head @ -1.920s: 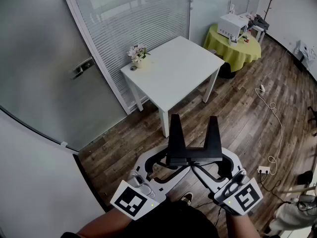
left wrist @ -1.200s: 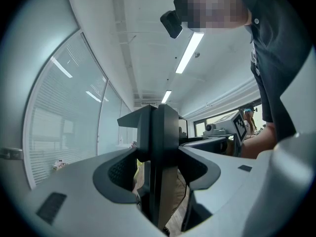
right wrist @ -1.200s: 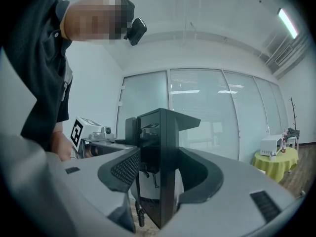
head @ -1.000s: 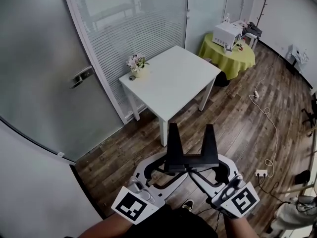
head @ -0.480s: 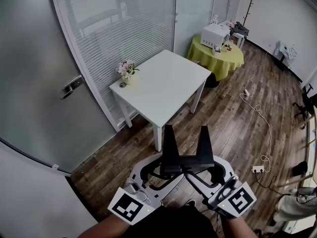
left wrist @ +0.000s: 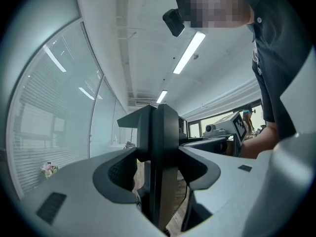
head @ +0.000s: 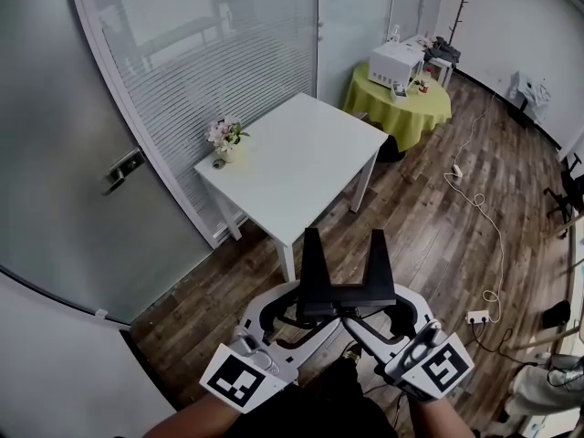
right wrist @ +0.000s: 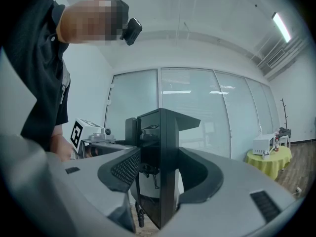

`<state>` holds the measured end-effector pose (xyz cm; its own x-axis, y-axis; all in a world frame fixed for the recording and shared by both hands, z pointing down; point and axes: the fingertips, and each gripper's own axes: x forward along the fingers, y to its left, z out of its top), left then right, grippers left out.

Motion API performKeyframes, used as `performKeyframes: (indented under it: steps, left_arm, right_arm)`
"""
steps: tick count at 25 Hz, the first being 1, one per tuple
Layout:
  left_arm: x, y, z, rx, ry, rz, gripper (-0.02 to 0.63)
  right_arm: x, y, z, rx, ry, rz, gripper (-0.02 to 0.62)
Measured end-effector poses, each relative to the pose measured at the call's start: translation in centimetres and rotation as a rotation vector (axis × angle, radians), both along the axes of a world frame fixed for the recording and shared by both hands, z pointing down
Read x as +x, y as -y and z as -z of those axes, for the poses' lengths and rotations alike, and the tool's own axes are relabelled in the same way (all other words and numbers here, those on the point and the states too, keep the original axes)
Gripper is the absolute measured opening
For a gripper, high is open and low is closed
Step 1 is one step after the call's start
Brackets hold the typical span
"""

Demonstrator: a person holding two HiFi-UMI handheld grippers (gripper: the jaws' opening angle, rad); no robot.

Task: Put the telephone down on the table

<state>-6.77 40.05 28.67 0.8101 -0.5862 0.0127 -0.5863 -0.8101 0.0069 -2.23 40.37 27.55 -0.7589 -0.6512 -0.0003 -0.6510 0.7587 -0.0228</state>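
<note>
Head view, telephone: the black telephone with two upright prongs (head: pixel 348 290) hangs in the air over the brown wooden plank floor (head: pixel 429 217). It sits at 6 o'clock from the table, not touching it.
Head view, left gripper: the left gripper (head: pixel 310 307) comes in from 7 o'clock and meets the telephone's left end.
Head view, right gripper: the right gripper (head: pixel 388 307) comes in from 5 o'clock and meets its right end.
Head view, table: the square white table (head: pixel 301 167) stands against the slatted glass wall. A small pot of pale flowers (head: pixel 223 139) is on its 9 o'clock corner.
Head view, background: a round table under a yellow-green cloth (head: pixel 401 99) sits at 1 o'clock, bearing a white boxy appliance (head: pixel 394 62).
Left gripper view, jaws: the left gripper (left wrist: pixel 158 174) is clamped on the telephone (left wrist: pixel 159 132), which stands edge-on between the jaws with both pads pressing its sides.
Left gripper view, surroundings: the right gripper's marker cube (left wrist: pixel 240 127) shows at 3 o'clock.
Right gripper view, jaws: the right gripper (right wrist: pixel 160 174) likewise pinches the telephone (right wrist: pixel 165 132) between its pads.
Right gripper view, surroundings: the left gripper's marker cube (right wrist: pixel 78 132) shows at 9 o'clock, and the yellow-green clothed table (right wrist: pixel 269 163) at 4 o'clock.
</note>
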Motion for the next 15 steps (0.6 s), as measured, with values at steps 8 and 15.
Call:
performKeyframes:
  steps: [8, 15]
  left_arm:
    - [5.8, 5.9, 0.5, 0.016, 0.026, 0.028, 0.255]
    - [10.9, 10.2, -0.1, -0.024, 0.038, 0.054, 0.255]
  right_arm:
    - [5.8, 6.1, 0.5, 0.013, -0.004, 0.031, 0.256]
    - [11.1, 10.5, -0.1, -0.022, 0.007, 0.051, 0.256]
